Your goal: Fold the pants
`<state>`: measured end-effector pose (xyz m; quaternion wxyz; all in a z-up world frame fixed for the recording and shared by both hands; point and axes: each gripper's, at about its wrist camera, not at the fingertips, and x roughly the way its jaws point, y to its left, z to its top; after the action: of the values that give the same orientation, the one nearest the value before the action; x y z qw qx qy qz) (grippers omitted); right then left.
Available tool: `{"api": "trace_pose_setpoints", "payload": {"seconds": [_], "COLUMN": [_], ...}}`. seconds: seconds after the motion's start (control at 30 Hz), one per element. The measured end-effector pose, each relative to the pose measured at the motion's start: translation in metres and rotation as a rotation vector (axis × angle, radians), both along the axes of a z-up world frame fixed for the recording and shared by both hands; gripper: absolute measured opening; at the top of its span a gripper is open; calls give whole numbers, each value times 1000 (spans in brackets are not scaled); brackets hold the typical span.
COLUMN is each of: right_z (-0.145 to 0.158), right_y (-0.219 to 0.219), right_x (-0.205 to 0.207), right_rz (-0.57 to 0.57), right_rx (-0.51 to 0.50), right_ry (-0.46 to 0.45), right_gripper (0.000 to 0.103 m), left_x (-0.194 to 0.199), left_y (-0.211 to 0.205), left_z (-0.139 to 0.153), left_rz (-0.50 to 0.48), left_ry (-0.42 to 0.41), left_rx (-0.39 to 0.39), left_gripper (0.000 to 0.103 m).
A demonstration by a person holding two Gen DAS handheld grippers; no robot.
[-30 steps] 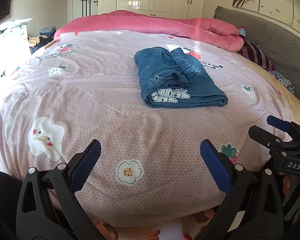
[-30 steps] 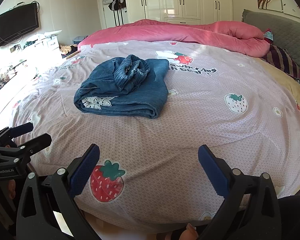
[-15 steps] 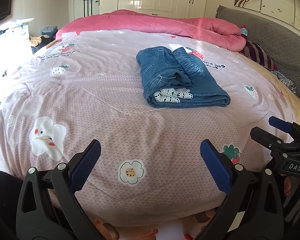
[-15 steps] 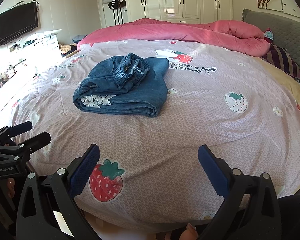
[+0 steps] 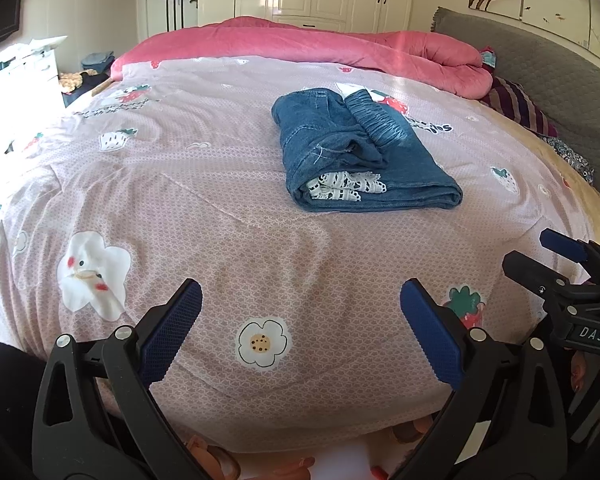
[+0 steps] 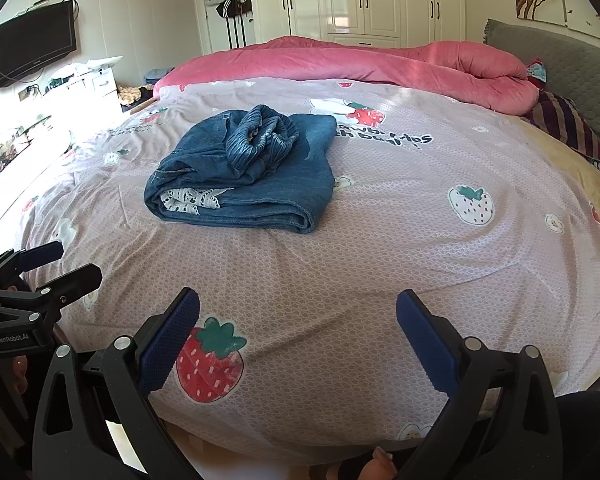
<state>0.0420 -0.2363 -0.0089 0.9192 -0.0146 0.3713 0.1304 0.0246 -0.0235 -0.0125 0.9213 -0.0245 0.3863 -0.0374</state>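
Both grippers hanging released over the bed's near edge
Left gripper [image 5: 300, 316] and right gripper [image 6: 298, 320] gaping wide, holding nothing; folded pants [image 5: 360, 152] lying mid-bed [image 5: 204, 208], well apart from both.

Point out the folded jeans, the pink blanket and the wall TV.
Folded jeans [image 5: 412, 168]: left wrist view, on the flat top layer.
Pink blanket [image 6: 340, 60]: right wrist view, on its rolled middle.
Wall TV [image 6: 34, 44]: right wrist view, on the screen's centre.

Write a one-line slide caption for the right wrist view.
Folded denim pants lie on the strawberry-print bedspread; the open right gripper hangs empty at the bed's near edge.
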Motion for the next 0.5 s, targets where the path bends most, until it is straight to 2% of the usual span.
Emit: {"api": "trace_pose_setpoints", "payload": {"seconds": [0.33,0.5], "right_z": [-2,-3], "right_y": [-2,-4], "right_x": [1,3], "right_rz": [-3,-18], "right_rx": [-2,-10], "right_ry": [0,8], "right_gripper": [98,98], "left_x": [-1,-3], "left_y": [-4,-9], "left_z": [2,7], "left_rz": [-1,2], "left_ry": [-11,-41], "left_rx": [16,39], "left_gripper": [93,93]}}
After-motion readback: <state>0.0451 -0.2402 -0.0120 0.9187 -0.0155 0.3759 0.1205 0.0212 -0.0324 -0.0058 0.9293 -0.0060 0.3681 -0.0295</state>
